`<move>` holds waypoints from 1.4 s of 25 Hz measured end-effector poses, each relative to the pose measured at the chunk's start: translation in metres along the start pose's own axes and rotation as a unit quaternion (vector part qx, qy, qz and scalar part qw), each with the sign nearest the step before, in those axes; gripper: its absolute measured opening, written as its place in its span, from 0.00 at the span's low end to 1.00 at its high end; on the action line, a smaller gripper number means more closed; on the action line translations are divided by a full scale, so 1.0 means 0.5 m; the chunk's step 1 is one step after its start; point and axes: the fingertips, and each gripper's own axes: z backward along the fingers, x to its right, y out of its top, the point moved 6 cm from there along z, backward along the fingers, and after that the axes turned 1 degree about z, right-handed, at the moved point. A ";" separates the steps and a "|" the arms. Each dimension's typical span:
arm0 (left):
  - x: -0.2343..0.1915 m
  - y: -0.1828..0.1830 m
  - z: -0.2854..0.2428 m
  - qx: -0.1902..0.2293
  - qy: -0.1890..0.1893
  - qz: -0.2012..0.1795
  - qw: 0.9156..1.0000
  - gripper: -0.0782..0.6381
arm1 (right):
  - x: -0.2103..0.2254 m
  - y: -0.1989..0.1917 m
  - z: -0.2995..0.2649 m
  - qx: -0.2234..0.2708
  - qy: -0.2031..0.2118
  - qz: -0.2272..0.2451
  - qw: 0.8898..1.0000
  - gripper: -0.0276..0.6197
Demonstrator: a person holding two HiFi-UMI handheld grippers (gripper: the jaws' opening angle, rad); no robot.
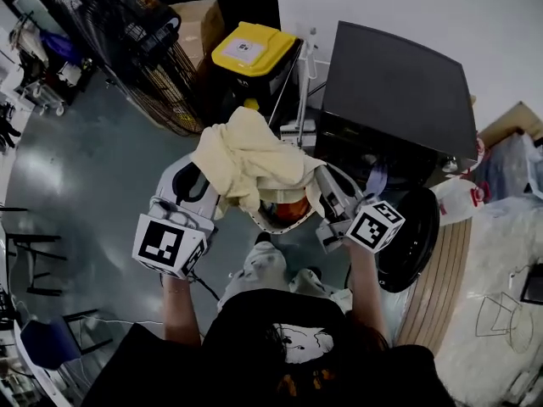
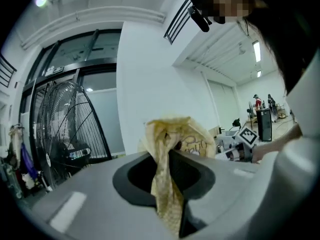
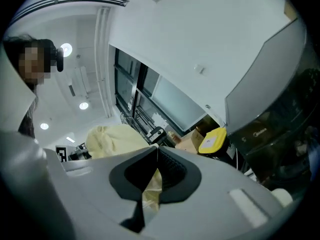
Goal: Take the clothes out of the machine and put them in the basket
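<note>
**Head view:** A dark grey front-loading washing machine [image 1: 399, 83] stands at the upper right, with its round black door [image 1: 413, 237] swung open. Just left of the machine's front, a crumpled pale yellow cloth garment [image 1: 250, 159] hangs in the air, outside the drum. The left gripper [image 1: 212, 195] has one side of it and the right gripper [image 1: 318, 181] the other. Under the garment, near the machine's door, sits a white-rimmed basket [image 1: 273, 224]. It is mostly hidden, with something orange showing inside. Left of the machine stands a black bin with a yellow lid [image 1: 248, 47], and further left a black wire-caged floor fan [image 1: 127, 49].

**Left gripper view:** The jaws pinch a twisted fold of the yellow garment, which rises past their tips and spreads out above. The fan stands at the left, and the right gripper's marker cube shows at the right.

**Right gripper view:** The jaws are pressed together with a thin fold of the garment caught between them. The bulk of the garment billows at the left. The washing machine fills the right edge, with the yellow lid just left of it.
</note>
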 end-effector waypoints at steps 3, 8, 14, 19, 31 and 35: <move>-0.052 -0.039 0.003 -0.014 0.005 -0.009 1.000 0.22 | -0.039 0.008 -0.052 -0.013 0.011 0.019 1.000 0.08; -0.122 -0.081 0.004 -0.036 0.008 -0.007 0.999 0.22 | -0.098 0.005 -0.140 -0.033 0.038 0.030 0.998 0.08; -0.179 -0.124 -0.013 -0.047 0.007 0.002 0.999 0.22 | -0.154 -0.018 -0.252 -0.048 0.080 0.019 0.995 0.08; -0.201 -0.188 -0.045 -0.081 -0.008 -0.013 0.997 0.22 | -0.117 -0.064 -0.292 -0.085 0.048 0.037 0.994 0.08; -0.089 -0.418 -0.150 -0.214 -0.163 -0.035 0.962 0.22 | 0.089 -0.231 -0.247 -0.211 -0.128 0.074 0.966 0.08; -0.061 -0.500 -0.185 -0.253 -0.201 -0.025 0.946 0.22 | 0.151 -0.286 -0.208 -0.232 -0.178 0.059 0.955 0.08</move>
